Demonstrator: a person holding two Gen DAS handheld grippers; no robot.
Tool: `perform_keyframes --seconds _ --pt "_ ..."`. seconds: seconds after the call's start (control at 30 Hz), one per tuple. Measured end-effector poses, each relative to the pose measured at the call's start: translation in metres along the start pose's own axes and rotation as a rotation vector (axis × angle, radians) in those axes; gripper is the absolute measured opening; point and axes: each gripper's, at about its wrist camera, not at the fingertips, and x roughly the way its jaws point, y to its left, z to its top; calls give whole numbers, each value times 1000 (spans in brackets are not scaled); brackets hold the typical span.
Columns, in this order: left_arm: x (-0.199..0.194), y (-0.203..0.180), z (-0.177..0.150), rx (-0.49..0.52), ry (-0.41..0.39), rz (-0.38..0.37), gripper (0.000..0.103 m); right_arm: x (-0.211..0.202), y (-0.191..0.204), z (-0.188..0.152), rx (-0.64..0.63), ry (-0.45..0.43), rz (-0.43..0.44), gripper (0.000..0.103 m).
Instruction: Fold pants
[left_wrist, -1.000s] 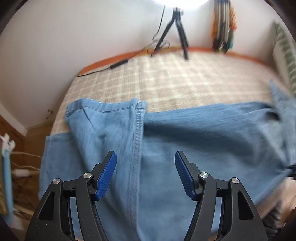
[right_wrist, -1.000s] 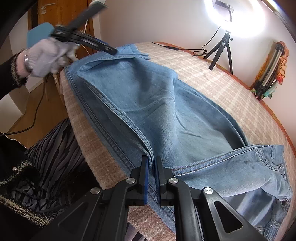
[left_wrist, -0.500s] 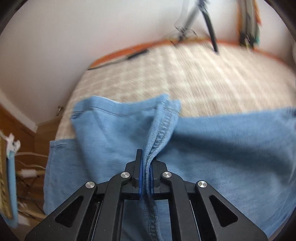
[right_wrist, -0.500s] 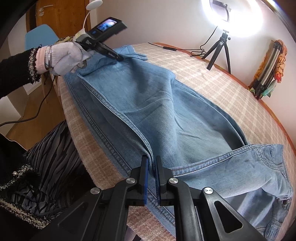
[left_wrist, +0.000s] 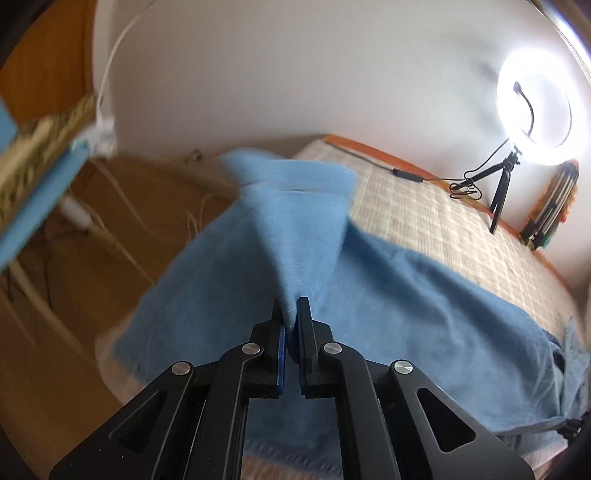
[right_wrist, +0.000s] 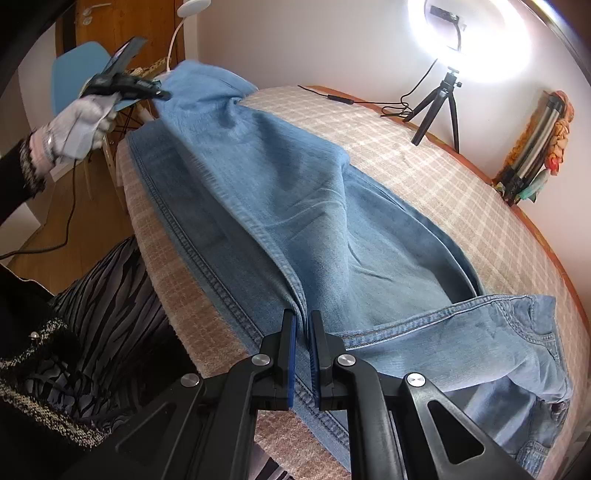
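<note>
Light blue denim pants (right_wrist: 325, 206) lie along a checked beige tablecloth (right_wrist: 461, 177). My right gripper (right_wrist: 303, 325) is shut on a fold of the upper leg near the table's front edge, close to the waistband (right_wrist: 517, 332) at the right. My left gripper (left_wrist: 291, 314) is shut on the hem end of the upper leg (left_wrist: 295, 229) and holds it lifted above the table's left end. In the right wrist view the left gripper (right_wrist: 162, 92) shows at the far left, held by a gloved hand, with the leg end raised.
A ring light on a small tripod (right_wrist: 450, 92) stands at the table's back edge, with its cable (right_wrist: 340, 99) on the cloth. Coloured items (right_wrist: 535, 147) lean on the wall at back right. A blue chair (right_wrist: 74, 70) stands beyond the left end. My body is at front left.
My left gripper closed on the hem end of the upper leg and lifted it up off the table. My right gripper stayed shut on the pants in the same place.
</note>
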Motion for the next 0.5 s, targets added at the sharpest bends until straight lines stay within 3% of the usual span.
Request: perform_keyframes --seconds 0.23,0.47,0.5 --pt "11 31 -22 -157 -5 -72 8 10 7 4 -37 54 -16 4" --pt "17 71 -15 -385 -47 -126 16 17 7 7 -61 116 -21 4" --pt "18 73 -13 -393 -48 -126 16 19 7 8 -63 132 -10 10"
